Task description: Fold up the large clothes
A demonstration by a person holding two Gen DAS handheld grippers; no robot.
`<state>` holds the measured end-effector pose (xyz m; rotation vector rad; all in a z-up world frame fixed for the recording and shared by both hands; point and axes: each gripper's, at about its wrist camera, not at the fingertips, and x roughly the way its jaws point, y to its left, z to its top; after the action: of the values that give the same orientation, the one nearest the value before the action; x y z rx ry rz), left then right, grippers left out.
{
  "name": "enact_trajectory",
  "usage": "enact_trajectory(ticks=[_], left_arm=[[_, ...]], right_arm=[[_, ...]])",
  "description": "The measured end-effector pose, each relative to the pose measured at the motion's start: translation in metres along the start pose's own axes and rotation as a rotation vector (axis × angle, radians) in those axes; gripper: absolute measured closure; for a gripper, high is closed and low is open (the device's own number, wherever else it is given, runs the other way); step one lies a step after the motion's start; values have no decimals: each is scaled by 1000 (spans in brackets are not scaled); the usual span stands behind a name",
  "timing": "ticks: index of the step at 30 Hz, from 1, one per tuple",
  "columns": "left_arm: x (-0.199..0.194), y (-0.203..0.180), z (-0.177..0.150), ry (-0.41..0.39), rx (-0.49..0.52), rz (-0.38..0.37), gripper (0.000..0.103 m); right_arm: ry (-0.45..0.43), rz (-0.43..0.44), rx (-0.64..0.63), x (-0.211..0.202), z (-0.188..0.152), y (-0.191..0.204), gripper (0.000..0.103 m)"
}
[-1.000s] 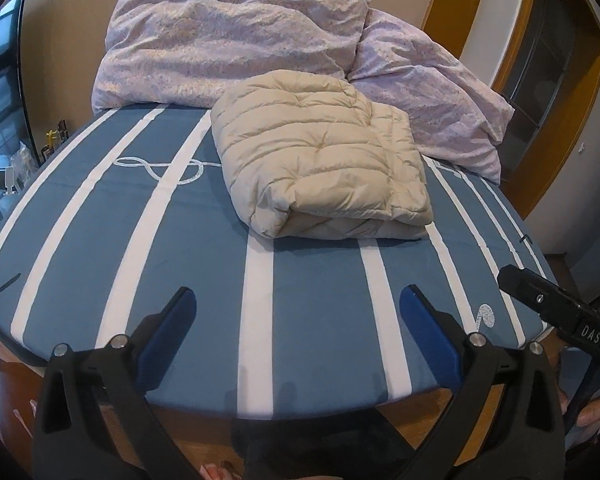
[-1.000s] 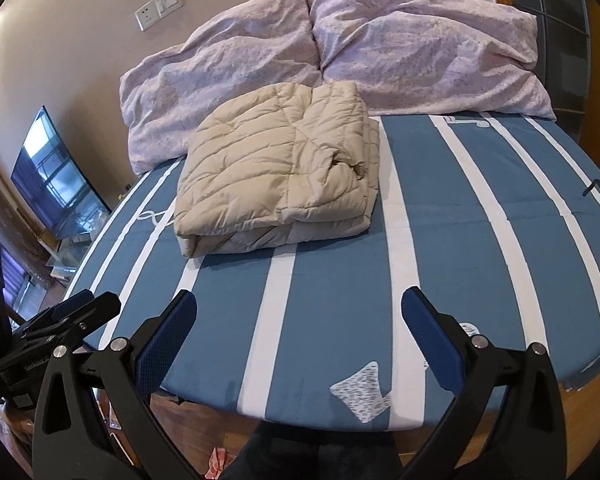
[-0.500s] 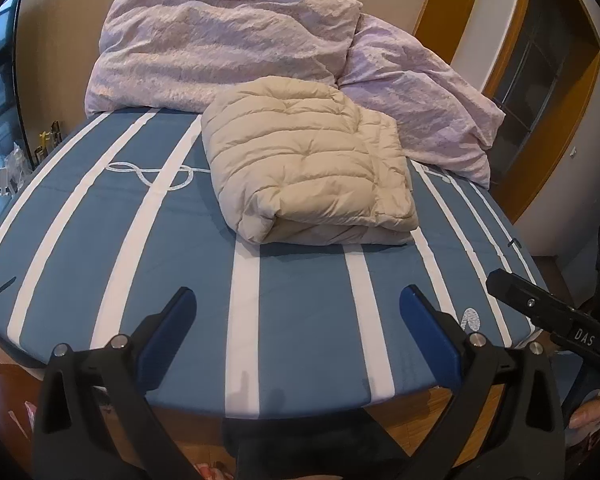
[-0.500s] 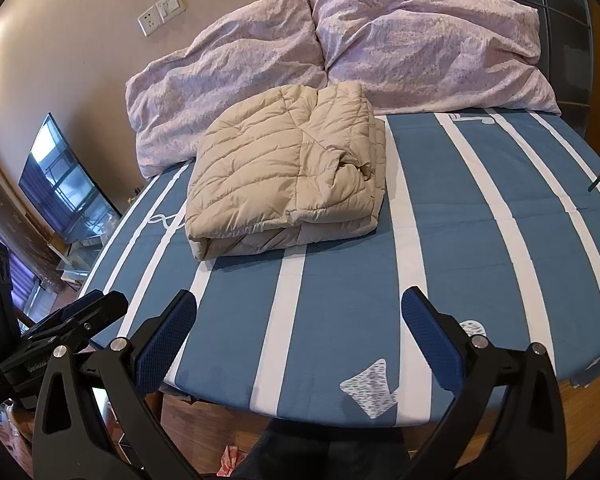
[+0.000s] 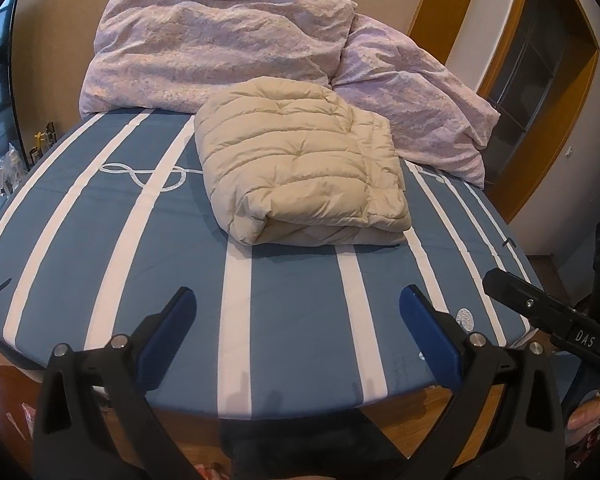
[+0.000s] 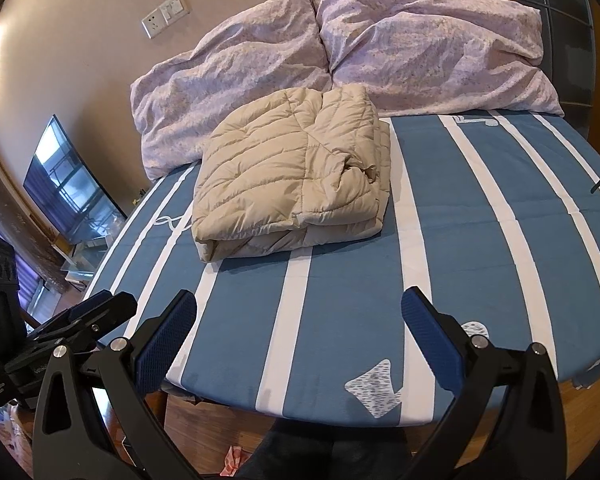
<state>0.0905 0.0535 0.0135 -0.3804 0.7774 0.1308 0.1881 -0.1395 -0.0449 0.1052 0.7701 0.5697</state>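
Observation:
A beige quilted down jacket [image 5: 300, 168] [image 6: 292, 184] lies folded into a thick rectangle on the blue bed with white stripes [image 5: 112, 216] [image 6: 480, 216], close to the pillows. My left gripper [image 5: 298, 312] hangs open over the foot of the bed, well short of the jacket, nothing between its blue pads. My right gripper [image 6: 298, 312] is likewise open and empty above the bed's near edge. Each gripper shows at the edge of the other's view: the right one [image 5: 548, 316] at right, the left one [image 6: 80, 320] at left.
Two rumpled lilac pillows [image 5: 220, 44] [image 6: 428, 44] lean on the wall behind the jacket. A dark screen [image 6: 72, 184] stands to the left of the bed, a wooden door frame [image 5: 540, 120] to the right. The bed's wooden base [image 6: 580, 400] runs just below the grippers.
Both grippers have drawn back and dropped slightly from the bed, still open. The folded jacket has stayed where it was.

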Motion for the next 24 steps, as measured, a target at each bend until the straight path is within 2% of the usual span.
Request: enact_trajectory(ticks=[24], left_arm=[[3,-4,3,-1,6,-11,2]], right_arm=[[1,17,13,2,1,1,1]])
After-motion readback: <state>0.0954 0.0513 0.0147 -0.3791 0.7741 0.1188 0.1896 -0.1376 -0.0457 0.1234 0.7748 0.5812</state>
